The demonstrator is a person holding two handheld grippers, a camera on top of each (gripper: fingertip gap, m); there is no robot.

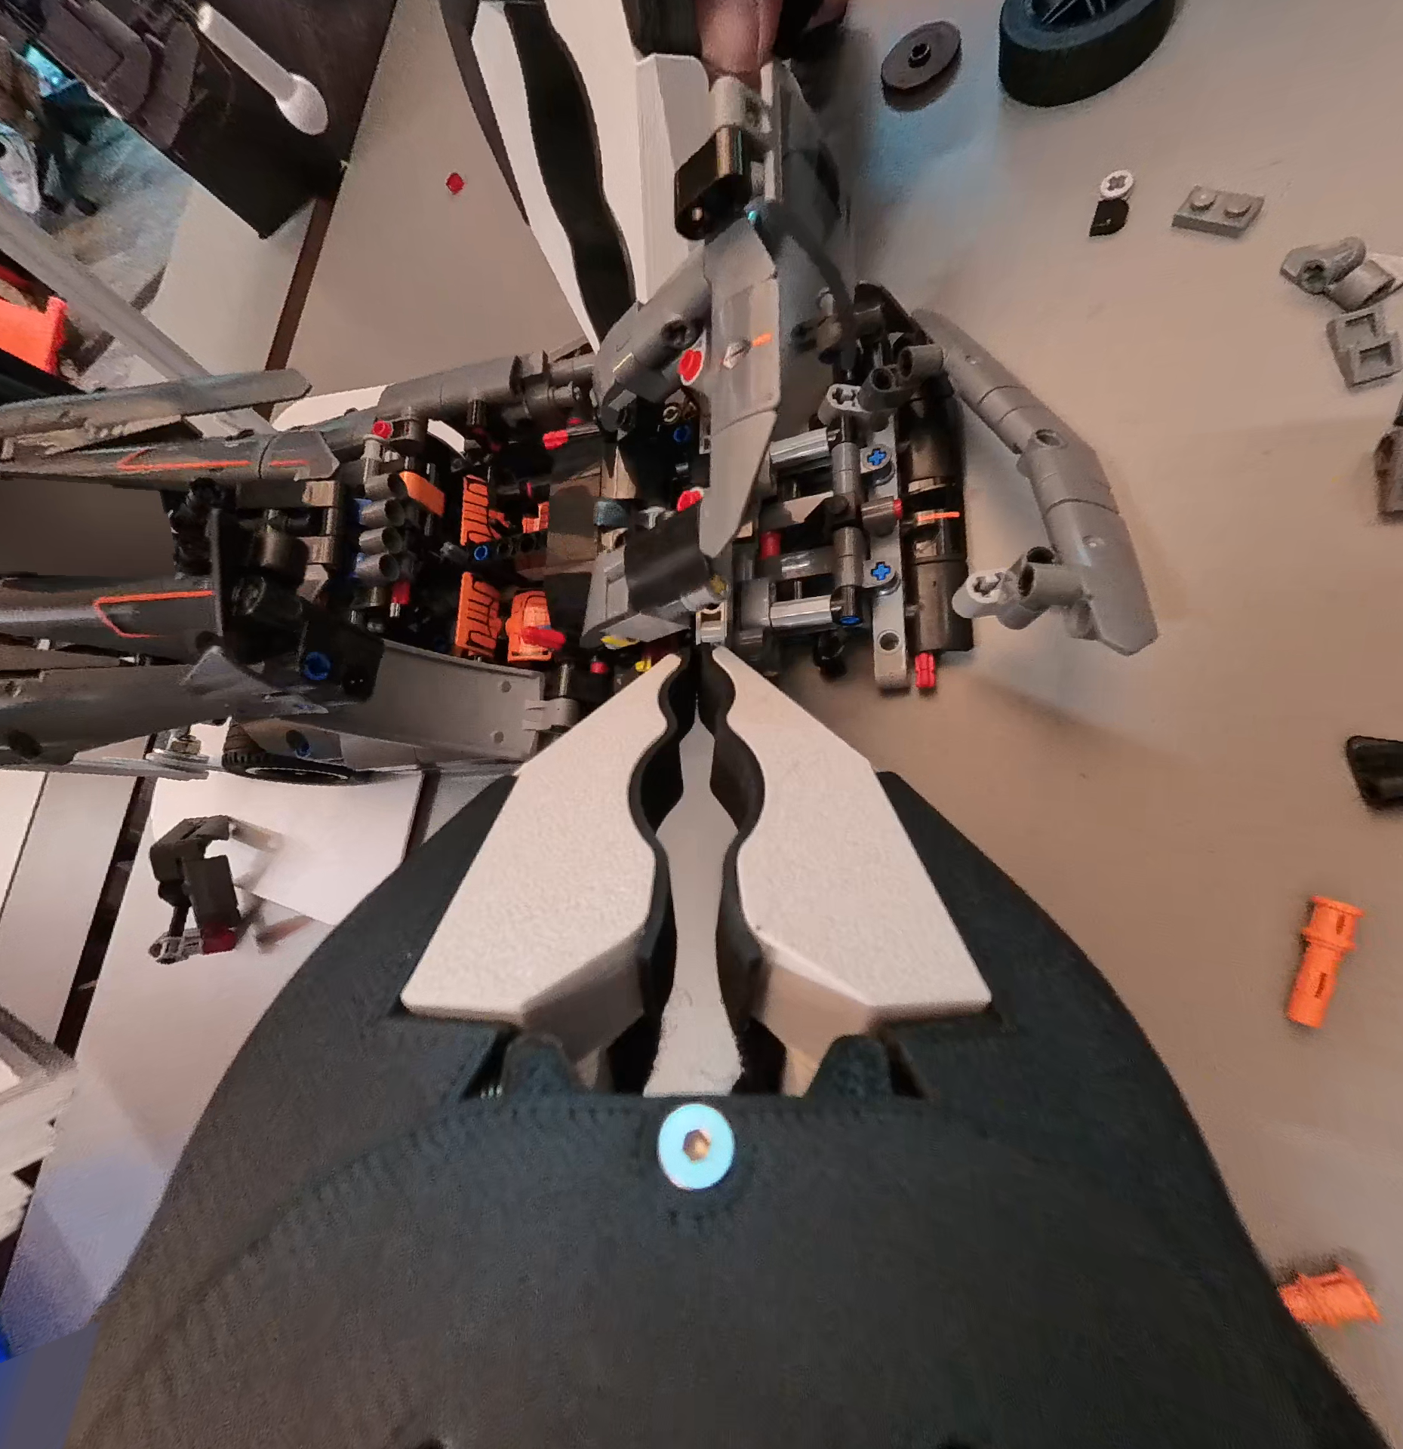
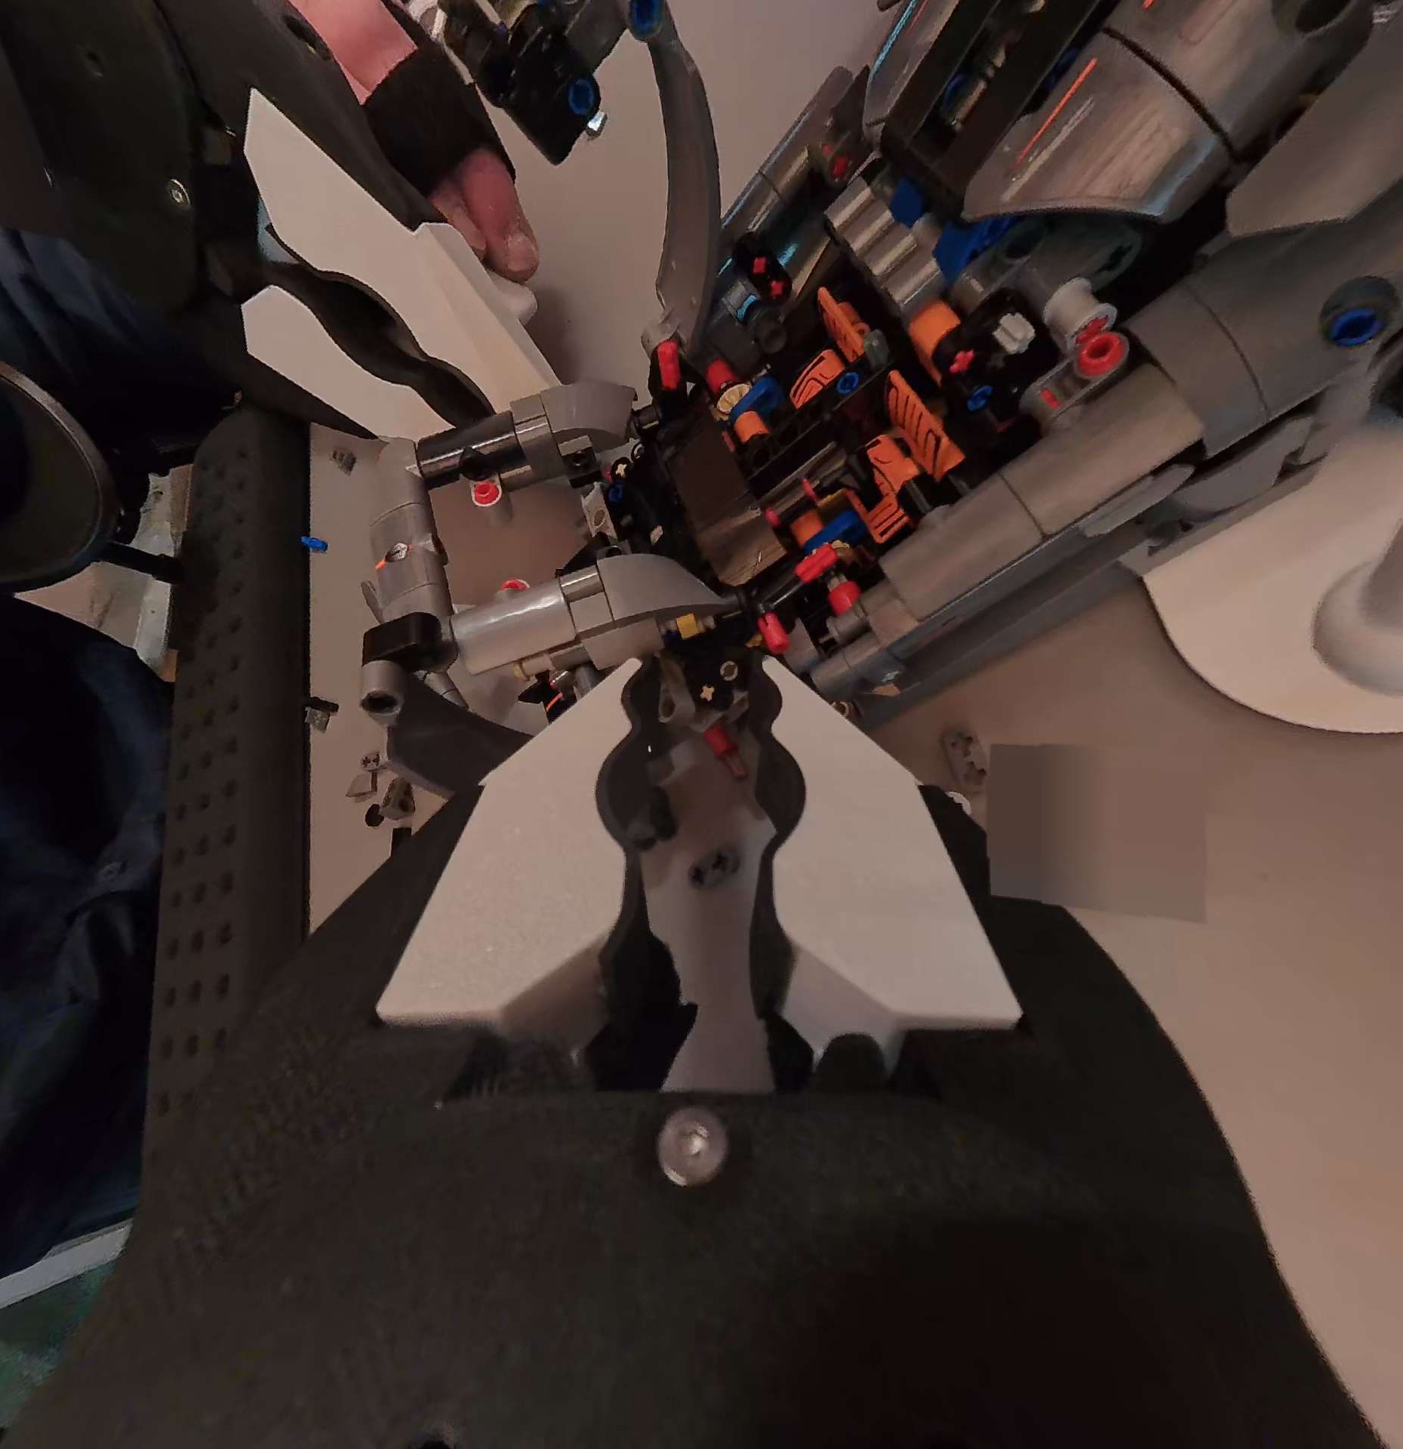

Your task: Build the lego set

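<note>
A grey, black and orange car model (image 1: 486, 549) lies across the table; it also fills the upper right of the right wrist view (image 2: 917, 392). A grey U-shaped frame (image 1: 741, 376) with a black connector stands on its near end and shows in the right wrist view (image 2: 400, 533). My left gripper (image 1: 698, 662) is shut, its tips pinching a small tan end piece of that frame; it also shows in the right wrist view (image 2: 518, 392). My right gripper (image 2: 706, 670) is shut on a black part of the model with a red pin. Its white finger (image 1: 663, 102) shows far off.
Loose parts lie on the table to the right: a black tyre (image 1: 1082, 47), a black disc (image 1: 921, 55), small grey pieces (image 1: 1219, 208), two orange pins (image 1: 1321, 960). A small black sub-assembly (image 1: 200, 886) lies left. A black perforated bar (image 2: 235, 706) stands beside the table.
</note>
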